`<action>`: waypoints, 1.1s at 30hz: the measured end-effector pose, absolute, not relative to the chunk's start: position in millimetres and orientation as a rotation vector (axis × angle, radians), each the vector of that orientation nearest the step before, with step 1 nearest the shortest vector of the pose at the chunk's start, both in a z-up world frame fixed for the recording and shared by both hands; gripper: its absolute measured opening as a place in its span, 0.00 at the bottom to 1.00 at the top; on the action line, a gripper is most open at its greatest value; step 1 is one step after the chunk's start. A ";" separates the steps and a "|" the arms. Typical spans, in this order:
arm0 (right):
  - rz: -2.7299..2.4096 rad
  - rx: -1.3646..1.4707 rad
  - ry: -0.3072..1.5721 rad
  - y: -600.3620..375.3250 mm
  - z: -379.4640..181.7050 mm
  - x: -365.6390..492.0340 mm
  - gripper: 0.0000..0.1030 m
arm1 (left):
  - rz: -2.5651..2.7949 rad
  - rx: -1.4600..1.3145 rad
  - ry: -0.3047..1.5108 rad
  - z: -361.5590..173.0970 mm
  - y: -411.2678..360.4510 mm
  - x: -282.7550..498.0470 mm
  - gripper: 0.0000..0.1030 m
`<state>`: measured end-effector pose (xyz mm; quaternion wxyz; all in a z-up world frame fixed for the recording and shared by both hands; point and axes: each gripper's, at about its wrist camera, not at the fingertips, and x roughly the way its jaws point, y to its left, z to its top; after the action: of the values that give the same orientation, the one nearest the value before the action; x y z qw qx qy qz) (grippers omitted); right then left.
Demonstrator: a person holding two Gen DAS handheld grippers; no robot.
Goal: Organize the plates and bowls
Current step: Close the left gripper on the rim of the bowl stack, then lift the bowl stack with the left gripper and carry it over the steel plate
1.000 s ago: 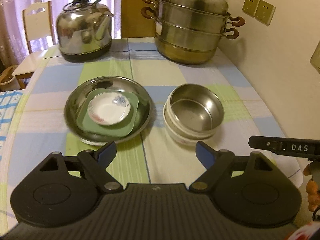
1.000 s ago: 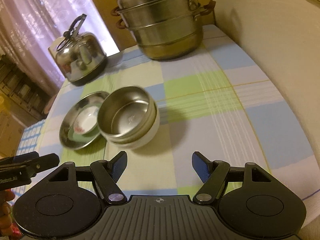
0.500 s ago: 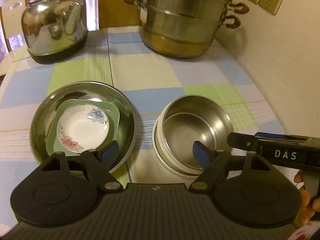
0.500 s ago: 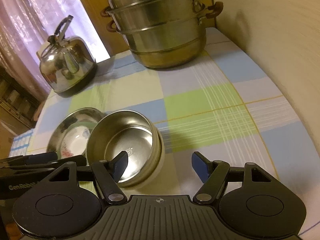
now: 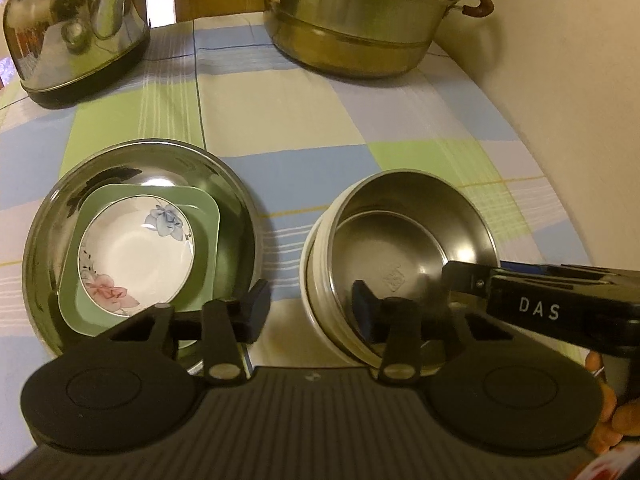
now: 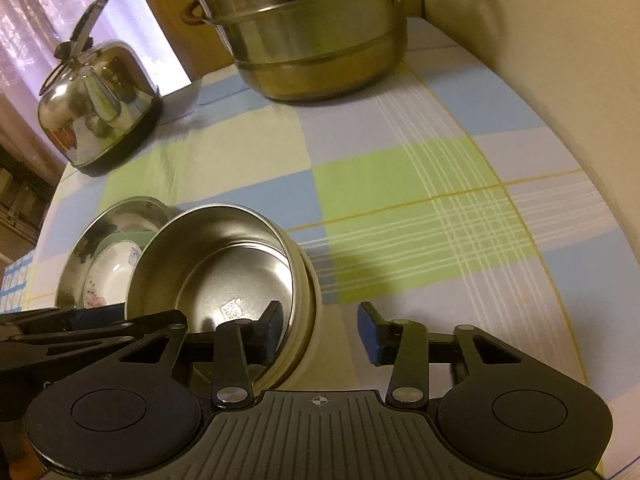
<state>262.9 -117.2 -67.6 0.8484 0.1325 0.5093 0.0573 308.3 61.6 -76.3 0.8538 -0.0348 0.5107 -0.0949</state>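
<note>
A steel bowl [image 5: 404, 236] sits nested in a cream bowl [image 5: 316, 280] on the checked tablecloth. Left of it a steel plate [image 5: 236, 208] holds a green square plate [image 5: 204, 216] and a white flowered saucer [image 5: 136, 252]. My left gripper [image 5: 308, 312] is open and straddles the bowls' near-left rim, one finger inside the steel bowl, one outside. My right gripper [image 6: 318, 330] is open and straddles the bowls' right rim [image 6: 298, 280], its left finger inside the steel bowl [image 6: 224, 264]. It enters the left wrist view [image 5: 472, 280] from the right.
A steel kettle [image 5: 76, 28] stands at the back left and a large stacked steamer pot [image 5: 360, 20] at the back right. A wall [image 5: 560, 100] runs along the table's right edge. The steel plate also shows in the right wrist view [image 6: 92, 240].
Both grippers moved forward and down onto the nested bowls. Their fingers now straddle the bowl rims on opposite sides, and the jaws have narrowed somewhat.
</note>
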 end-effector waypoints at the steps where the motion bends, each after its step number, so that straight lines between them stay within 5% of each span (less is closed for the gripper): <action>1: 0.125 0.282 1.074 -117.1 -67.9 263.7 0.33 | -0.206 -0.079 1.078 -77.5 62.2 309.3 0.35; 5: 0.138 0.281 1.086 -112.6 -68.1 267.1 0.18 | -0.236 -0.092 1.089 -78.8 61.1 312.7 0.25; 33: 0.118 0.252 1.123 -108.4 -71.7 272.4 0.15 | -0.263 -0.108 1.089 -84.9 62.0 316.1 0.25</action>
<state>272.4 -108.4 -71.7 0.8373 0.1191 0.5306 0.0559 316.1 62.0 -84.9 0.8458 -0.0511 0.5162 -0.1249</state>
